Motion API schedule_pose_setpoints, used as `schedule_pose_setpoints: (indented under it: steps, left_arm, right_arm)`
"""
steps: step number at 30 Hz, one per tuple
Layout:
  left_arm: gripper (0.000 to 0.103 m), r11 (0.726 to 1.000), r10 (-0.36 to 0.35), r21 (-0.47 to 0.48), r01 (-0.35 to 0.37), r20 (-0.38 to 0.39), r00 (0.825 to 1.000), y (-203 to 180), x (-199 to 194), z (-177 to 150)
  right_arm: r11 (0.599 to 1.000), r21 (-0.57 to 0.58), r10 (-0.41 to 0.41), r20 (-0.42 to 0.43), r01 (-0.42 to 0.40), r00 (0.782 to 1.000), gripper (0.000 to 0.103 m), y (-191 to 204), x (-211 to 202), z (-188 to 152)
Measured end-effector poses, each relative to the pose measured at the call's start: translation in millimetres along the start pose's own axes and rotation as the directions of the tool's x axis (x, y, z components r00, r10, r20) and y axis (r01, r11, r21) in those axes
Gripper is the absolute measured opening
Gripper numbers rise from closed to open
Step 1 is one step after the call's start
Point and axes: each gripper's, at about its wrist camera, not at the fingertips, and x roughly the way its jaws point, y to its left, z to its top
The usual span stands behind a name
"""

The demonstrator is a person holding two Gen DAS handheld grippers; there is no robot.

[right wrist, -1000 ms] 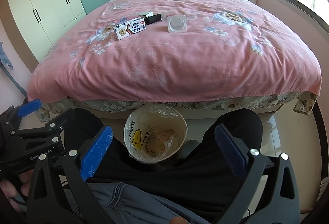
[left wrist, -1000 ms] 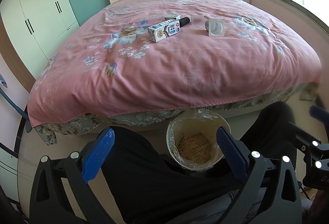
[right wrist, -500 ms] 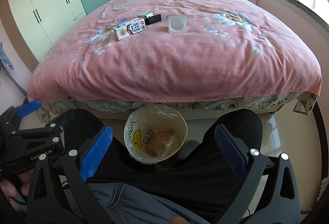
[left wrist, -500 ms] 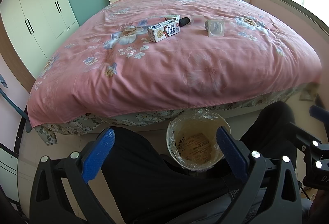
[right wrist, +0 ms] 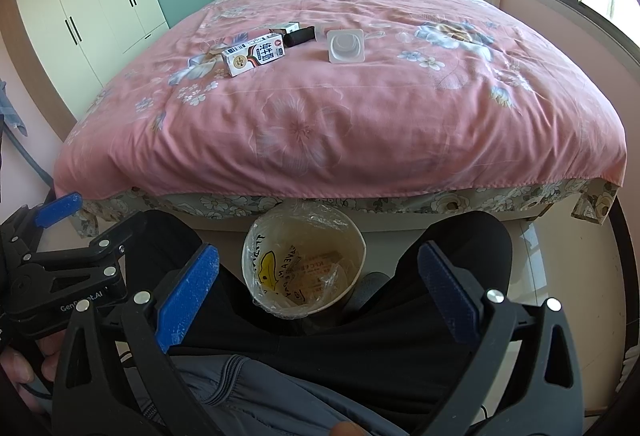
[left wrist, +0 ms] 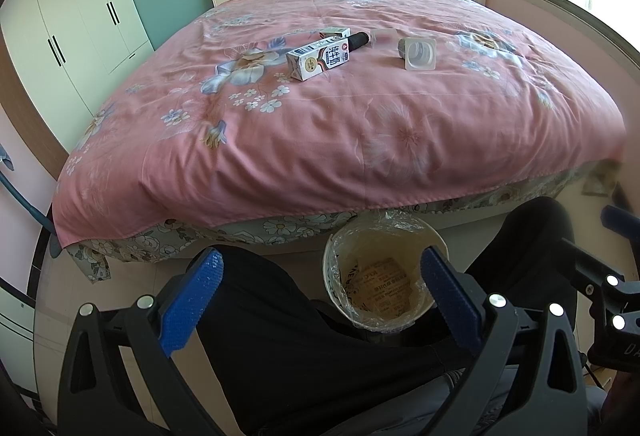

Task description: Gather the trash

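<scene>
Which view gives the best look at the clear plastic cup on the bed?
The right wrist view: the clear plastic cup faces the camera squarely, showing its square rim and round base. In the left wrist view the same cup lies side-on, further right of the milk carton, its shape harder to read.

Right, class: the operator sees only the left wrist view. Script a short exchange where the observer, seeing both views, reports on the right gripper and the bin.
Operator: Is the right gripper holding anything?
Observer: No. The right gripper has its fingers wide apart, with nothing between them.
Operator: Any marking on the bin's liner that I can't see?
Observer: Yes, a yellow logo shows on the liner inside the bin.
</scene>
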Motion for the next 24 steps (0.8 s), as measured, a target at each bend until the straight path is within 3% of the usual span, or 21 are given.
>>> schedule_pose_setpoints:
  steps: [12, 24]
  left_arm:
    - [0.101, 1.000, -0.002, -0.003, 0.002, -0.009, 1.000, 1.4, 5.7, 2.5]
    - [0.101, 1.000, -0.014, -0.021, 0.013, -0.043, 0.999, 11.7, 40.3, 30.0]
  right_arm:
    - [1.000, -0.011, -0.003, 0.007, 0.003, 1.000, 0.098, -1.3, 3.5, 0.5]
    - [0.999, -0.004, -0.033, 0.004, 0.033, 0.999, 0.098, -24.8, 23.8, 28.9]
